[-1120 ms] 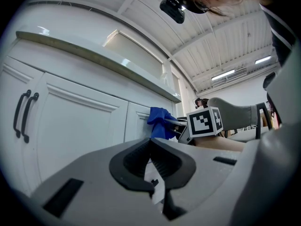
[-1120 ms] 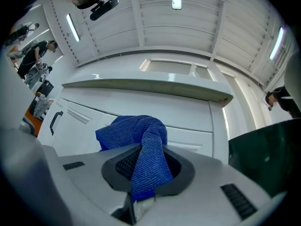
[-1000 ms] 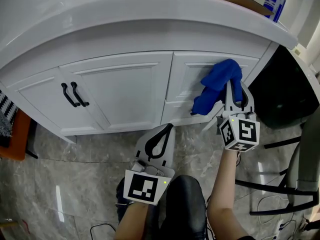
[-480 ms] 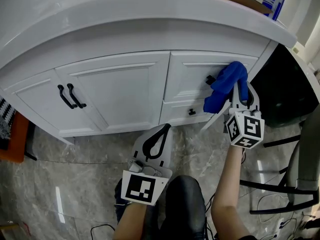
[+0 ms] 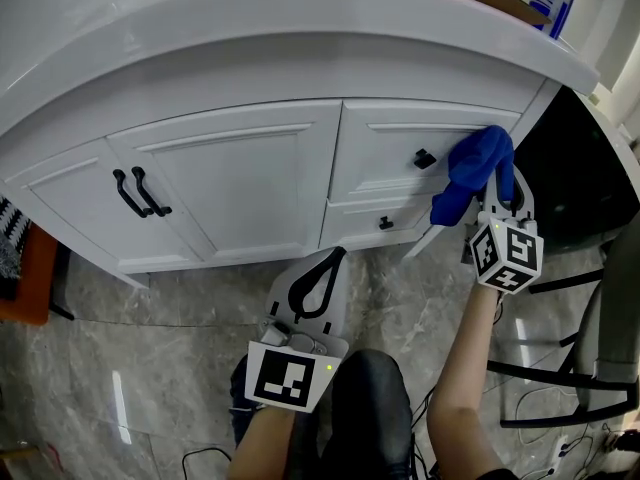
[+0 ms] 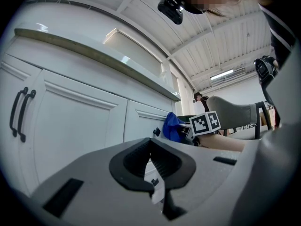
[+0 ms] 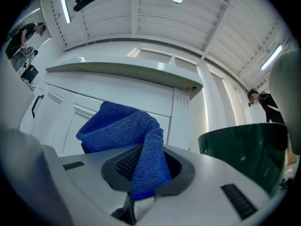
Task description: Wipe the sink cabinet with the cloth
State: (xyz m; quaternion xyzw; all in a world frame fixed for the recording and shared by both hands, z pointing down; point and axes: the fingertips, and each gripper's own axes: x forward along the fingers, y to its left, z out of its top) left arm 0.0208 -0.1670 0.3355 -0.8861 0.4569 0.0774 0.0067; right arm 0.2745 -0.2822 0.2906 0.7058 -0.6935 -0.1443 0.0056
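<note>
At the right end of the sink cabinet [image 5: 240,168], upper drawer [image 5: 400,143]: my right gripper [image 5: 497,183] is clamped on the cloth [image 5: 472,173]. The right gripper view shows both jaws closed on a strip of it, which runs down between them and ends at their base.

Cloth [image 7: 124,126]: deep blue, with a fine ribbed weave like microfibre. It is bunched and folded over on itself. The bulk of it mounds up past the jaw tips and hides them in the head view. One fold hangs lower on the left side. No stains or wet patches that I can make out.

Position: the bunch sits up against the drawer front, just right of the small black knob [image 5: 424,158]. Whether it really presses on the panel I cannot tell. A second knob [image 5: 385,223] sits lower and to the left, clear of the cloth.

My left gripper [image 5: 333,260] is held low over the grey marbled floor [image 5: 150,318], near me and well apart from the cloth. Its jaws are closed tip to tip with nothing between them [image 6: 151,149], pointing at the cabinet doors.

Far left door: two black bar handles [image 5: 135,193]. A dark green bin [image 7: 244,145] stands to the right of the cabinet.
</note>
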